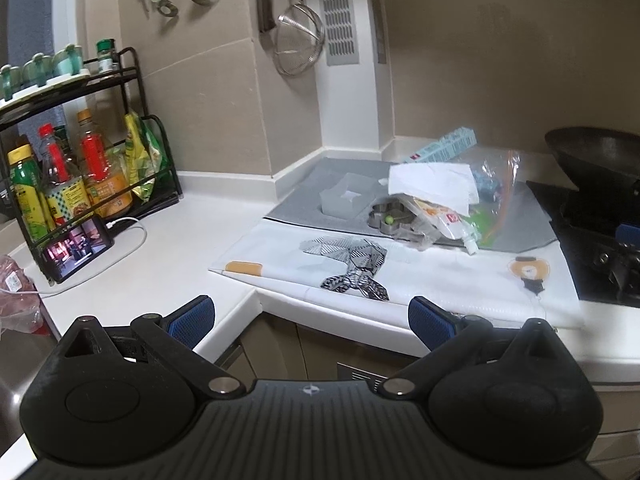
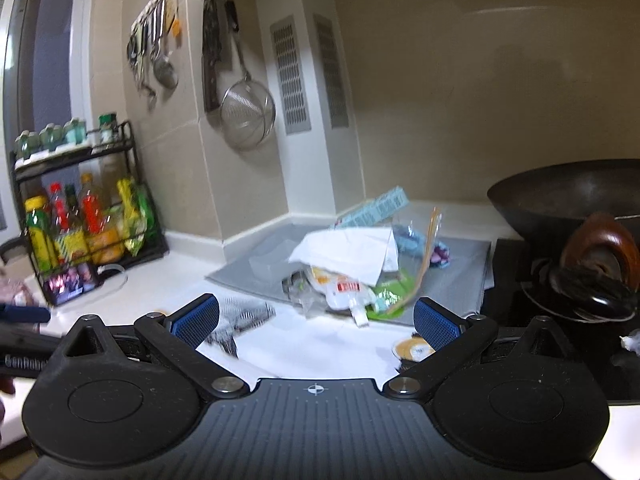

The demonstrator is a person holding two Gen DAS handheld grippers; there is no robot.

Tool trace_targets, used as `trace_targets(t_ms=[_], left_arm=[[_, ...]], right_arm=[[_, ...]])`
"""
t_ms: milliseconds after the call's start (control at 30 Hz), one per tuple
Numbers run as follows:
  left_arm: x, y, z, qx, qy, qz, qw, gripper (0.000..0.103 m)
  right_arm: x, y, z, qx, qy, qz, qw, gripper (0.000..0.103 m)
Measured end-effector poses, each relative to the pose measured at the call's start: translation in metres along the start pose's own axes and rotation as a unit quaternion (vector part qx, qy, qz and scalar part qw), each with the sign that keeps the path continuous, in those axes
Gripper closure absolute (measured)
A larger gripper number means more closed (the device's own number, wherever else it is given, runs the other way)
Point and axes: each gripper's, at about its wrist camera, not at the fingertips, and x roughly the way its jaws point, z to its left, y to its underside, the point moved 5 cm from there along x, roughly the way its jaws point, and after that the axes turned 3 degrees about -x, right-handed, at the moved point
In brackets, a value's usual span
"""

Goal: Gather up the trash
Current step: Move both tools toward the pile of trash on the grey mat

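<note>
A heap of trash lies on a grey mat point(image 1: 304, 200) in the counter's corner: crumpled white paper point(image 1: 432, 182), a squeeze pouch point(image 1: 448, 220), a clear zip bag point(image 1: 496, 184) and a light blue carton point(image 1: 444, 146). The same white paper point(image 2: 344, 250), pouch point(image 2: 344, 292) and carton point(image 2: 372, 206) show in the right wrist view. My left gripper point(image 1: 312, 318) is open and holds nothing, short of the counter edge. My right gripper point(image 2: 316, 320) is open too, hovering over the white cloth point(image 2: 304, 344) just before the heap.
A white cloth point(image 1: 440, 276) with a black-patterned print covers the counter front. A black rack of bottles point(image 1: 72, 184) and a phone point(image 1: 78, 248) stand at left. A dark wok point(image 1: 596, 156) sits on the stove at right. Utensils and a strainer point(image 1: 298, 40) hang on the wall.
</note>
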Motion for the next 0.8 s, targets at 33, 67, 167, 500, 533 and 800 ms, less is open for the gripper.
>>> trace_targets(t_ms=[33,67,167,500,533,800], left_arm=[[0.003,0.0,-0.002,0.005,0.001,0.003,1.0,0.0],[0.006,-0.001,-0.004,0.009,0.0,0.005,1.0,0.0],[0.011,0.0,-0.005,0.007,0.005,0.009,0.9999,0.0],[0.037,0.004,-0.022,0.004,-0.007,0.042,0.9991,0.0],[0.039,0.004,-0.022,0.006,-0.011,0.044,0.999,0.0],[0.051,0.003,-0.024,0.022,-0.02,0.048,0.9984,0.0]], right_arm=[[0.001,0.001,-0.005,0.001,-0.008,0.005,1.0,0.0],[0.002,0.001,-0.009,0.0,-0.015,0.008,1.0,0.0],[0.003,-0.005,-0.016,-0.016,-0.029,0.022,0.999,0.0],[0.019,-0.012,-0.022,-0.005,-0.092,0.035,0.995,0.001],[0.019,-0.012,-0.024,0.001,-0.092,0.034,0.995,0.001],[0.015,-0.01,-0.05,0.041,-0.085,0.012,0.995,0.001]])
